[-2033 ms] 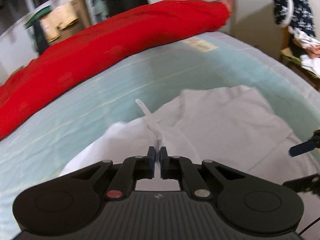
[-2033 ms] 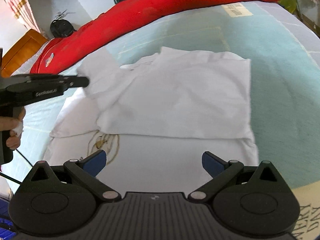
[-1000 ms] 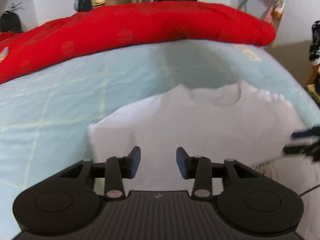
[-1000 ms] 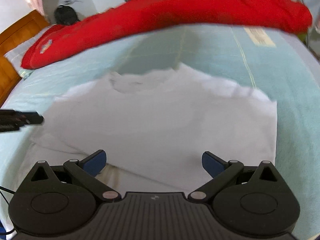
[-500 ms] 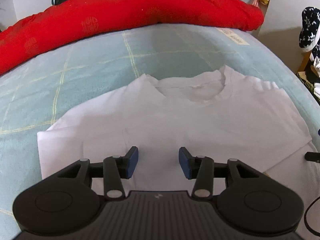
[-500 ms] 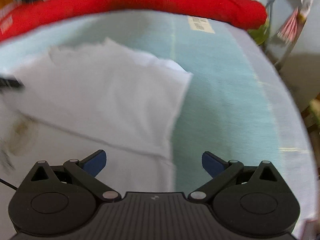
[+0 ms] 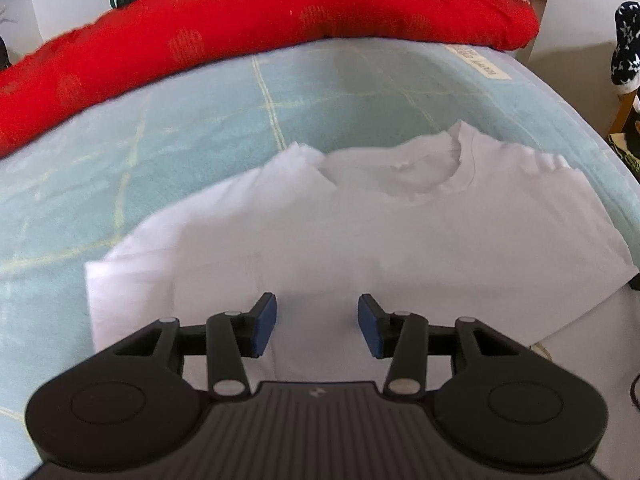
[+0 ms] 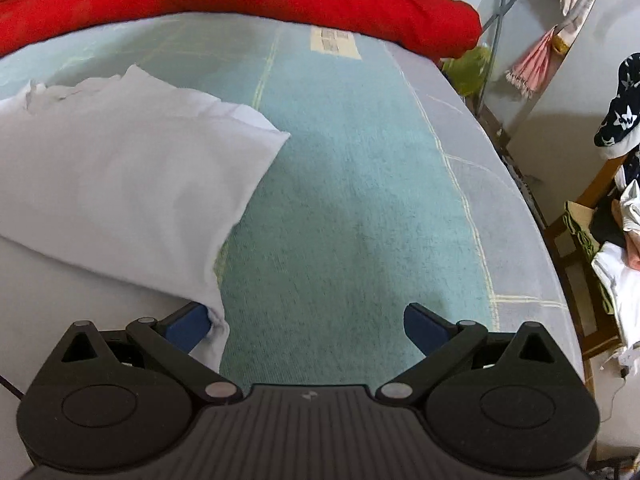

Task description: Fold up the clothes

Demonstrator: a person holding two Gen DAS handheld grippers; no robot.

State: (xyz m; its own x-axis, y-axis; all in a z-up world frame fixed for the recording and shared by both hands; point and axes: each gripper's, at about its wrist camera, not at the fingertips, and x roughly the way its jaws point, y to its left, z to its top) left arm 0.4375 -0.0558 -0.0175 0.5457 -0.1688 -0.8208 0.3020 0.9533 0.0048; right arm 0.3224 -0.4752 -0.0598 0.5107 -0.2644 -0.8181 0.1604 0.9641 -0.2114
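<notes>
- The white shirt (image 7: 400,232) lay flat on the bed (image 7: 180,140), collar toward the red blanket (image 7: 240,20).
- The left tongs (image 7: 317,322) stood partly open over the shirt, gripping nothing.
- The right tongs (image 8: 307,326) stood wide open at the shirt's right edge, empty; the left pad touched a fold.

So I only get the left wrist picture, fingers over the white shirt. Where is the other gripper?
Observer: The right gripper hangs at the white shirt's side edge, mostly over bare bed cover.
Visitor: Is it holding anything?
Observer: No. Its fingers stand wide apart, with one blue pad beside the shirt's corner.
Visitor: Anything past the bed there?
Observer: A heap of white clothes on a wooden chair.
</notes>
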